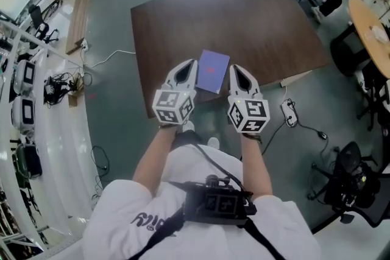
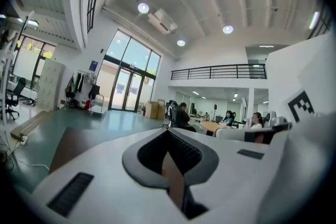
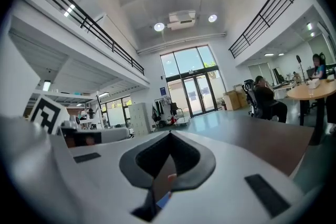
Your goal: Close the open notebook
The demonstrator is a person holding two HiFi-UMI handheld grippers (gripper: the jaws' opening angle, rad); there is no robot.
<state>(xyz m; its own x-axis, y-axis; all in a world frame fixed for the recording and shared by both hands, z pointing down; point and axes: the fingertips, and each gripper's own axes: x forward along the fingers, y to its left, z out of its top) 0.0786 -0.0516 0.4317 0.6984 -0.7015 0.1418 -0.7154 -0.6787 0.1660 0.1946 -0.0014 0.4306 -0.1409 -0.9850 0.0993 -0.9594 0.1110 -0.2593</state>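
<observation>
A purple notebook (image 1: 213,70) lies flat and closed near the front edge of the dark brown table (image 1: 244,15). My left gripper (image 1: 194,62) hangs above the notebook's left edge and my right gripper (image 1: 232,67) above its right edge, side by side and pointing away from me. Both stand shut with nothing between the jaws. In the left gripper view the left gripper (image 2: 168,131) points out level over the room, its jaws meeting at the tip. The right gripper (image 3: 169,134) looks the same in its own view, with the table (image 3: 273,144) to its right.
A power strip (image 1: 288,111) with its cable lies on the floor right of the table's front corner. Office chairs (image 1: 350,179) and a round wooden table (image 1: 368,24) stand at the right. Cables (image 1: 61,85) and white equipment line the left side.
</observation>
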